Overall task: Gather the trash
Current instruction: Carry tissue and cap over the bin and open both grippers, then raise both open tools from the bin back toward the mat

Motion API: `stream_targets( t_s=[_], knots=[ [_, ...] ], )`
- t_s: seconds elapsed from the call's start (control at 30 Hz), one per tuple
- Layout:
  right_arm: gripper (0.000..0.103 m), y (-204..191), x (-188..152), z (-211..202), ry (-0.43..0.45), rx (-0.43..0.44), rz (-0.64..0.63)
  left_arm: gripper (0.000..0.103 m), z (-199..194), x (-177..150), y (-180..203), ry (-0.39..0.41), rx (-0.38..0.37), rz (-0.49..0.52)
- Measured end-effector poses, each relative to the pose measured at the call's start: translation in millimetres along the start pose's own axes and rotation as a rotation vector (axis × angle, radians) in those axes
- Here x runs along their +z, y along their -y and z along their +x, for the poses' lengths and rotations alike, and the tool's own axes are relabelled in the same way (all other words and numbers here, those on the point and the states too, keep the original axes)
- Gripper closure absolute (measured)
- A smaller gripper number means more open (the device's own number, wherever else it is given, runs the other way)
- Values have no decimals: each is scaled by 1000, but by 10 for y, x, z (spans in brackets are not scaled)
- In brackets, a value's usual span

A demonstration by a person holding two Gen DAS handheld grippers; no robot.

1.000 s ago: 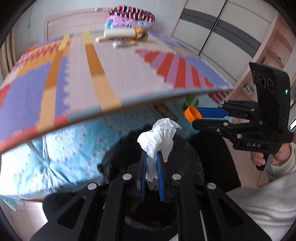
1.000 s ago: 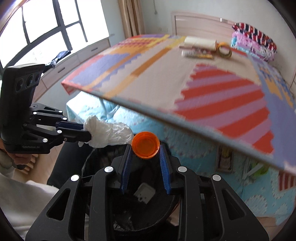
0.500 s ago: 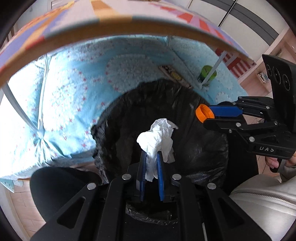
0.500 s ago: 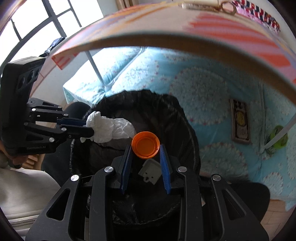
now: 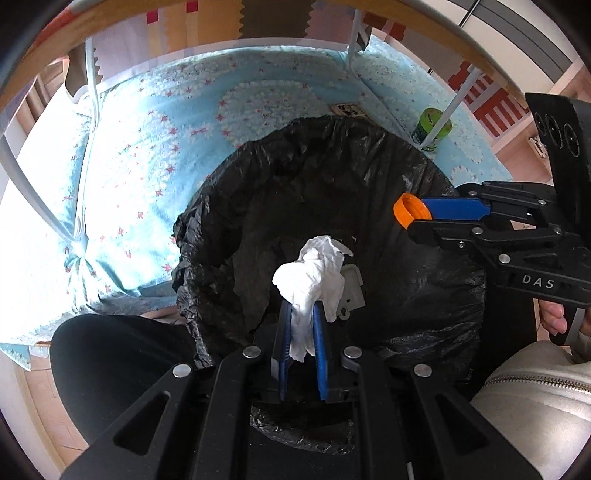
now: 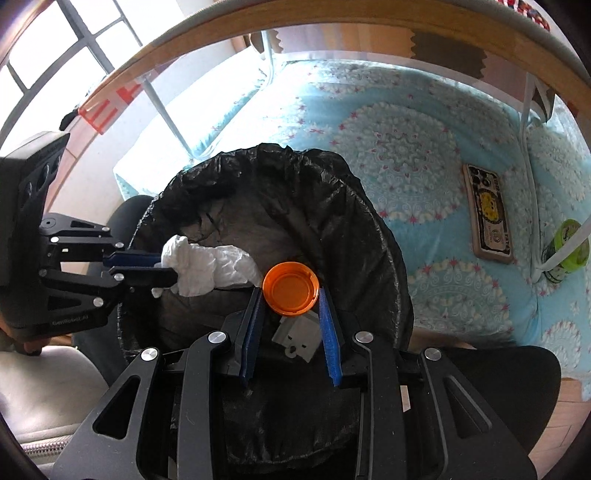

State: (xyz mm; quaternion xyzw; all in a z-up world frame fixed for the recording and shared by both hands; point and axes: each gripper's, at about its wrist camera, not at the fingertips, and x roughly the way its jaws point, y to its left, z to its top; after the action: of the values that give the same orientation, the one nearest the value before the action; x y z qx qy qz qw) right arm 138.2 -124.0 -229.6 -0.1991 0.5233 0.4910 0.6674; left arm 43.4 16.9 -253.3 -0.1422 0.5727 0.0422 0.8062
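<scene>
Two hand-held grippers over an open bin, seen from both wrist cameras. The bin [image 5: 332, 177], lined with a black bag, has a wide round mouth; its rim runs clear of both tools on all sides, and the hollow beneath them is open except for a grey plastic piece [image 6: 297, 334] lying inside. The wooden edge of the tabletop [image 6: 258, 14] arcs above, with white legs [image 5: 439, 122] coming down beside the bin. A blue patterned blanket [image 5: 155, 155] spreads behind the rim, carrying a phone [image 6: 489, 214] and a green can [image 5: 431, 131] well apart from the bin.

Left hand-held gripper [image 5: 303, 325]: tilted steeply downward over the middle of the mouth, jaws narrow and pinched on a crumpled white tissue [image 5: 314, 273], which stands up past the tips.

Right hand-held gripper [image 6: 291, 295]: also tilted steeply downward, entering from the right side in the left wrist view, jaws partly apart and clamped on an orange bottle cap [image 6: 291, 288] held at the tips, its hollow side toward the camera. A hand [image 5: 554, 317] grips its handle beside a pale sleeve [image 5: 535, 398]. The two tools are near each other without touching.
</scene>
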Motion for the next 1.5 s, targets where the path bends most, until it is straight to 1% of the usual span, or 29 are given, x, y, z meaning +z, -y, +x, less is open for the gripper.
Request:
stream_targets(
  t_s=[0.1,0.2,0.27,0.33,0.37,0.47,0.53,0.6,0.77,1.07,1.13,1.5],
  knots=[
    [73,-6,-9,19,-8,2,-3,90,24,8,-21,-10,1,-18],
    [73,8,-9,37,-12,1,4,77,54,11,-48,-18,10,-37],
    [73,16,-11,60,-18,6,8,61,72,4,-45,-19,3,-40],
    [73,19,-15,80,-21,5,10,56,57,-1,-27,-11,-14,-33],
    [73,17,-16,84,-21,6,8,54,55,1,-12,-11,-5,-26],
    [71,10,-16,76,-20,6,6,54,61,4,-6,-13,-4,-29],
    [66,8,-15,65,-16,5,7,54,53,12,8,-11,-3,-28],
    [63,9,-10,51,-11,5,11,54,33,18,17,-6,-4,-25],
    [63,-6,-5,-11,3,3,10,54,-65,30,40,16,-9,-17],
    [62,5,49,-294,62,-5,8,54,-423,91,98,102,-16,18],
    [60,-6,75,-376,83,-9,4,54,-527,113,92,126,-12,23],
    [60,-56,202,-774,177,-25,-30,54,-1011,390,143,261,1,62]
  ],
)
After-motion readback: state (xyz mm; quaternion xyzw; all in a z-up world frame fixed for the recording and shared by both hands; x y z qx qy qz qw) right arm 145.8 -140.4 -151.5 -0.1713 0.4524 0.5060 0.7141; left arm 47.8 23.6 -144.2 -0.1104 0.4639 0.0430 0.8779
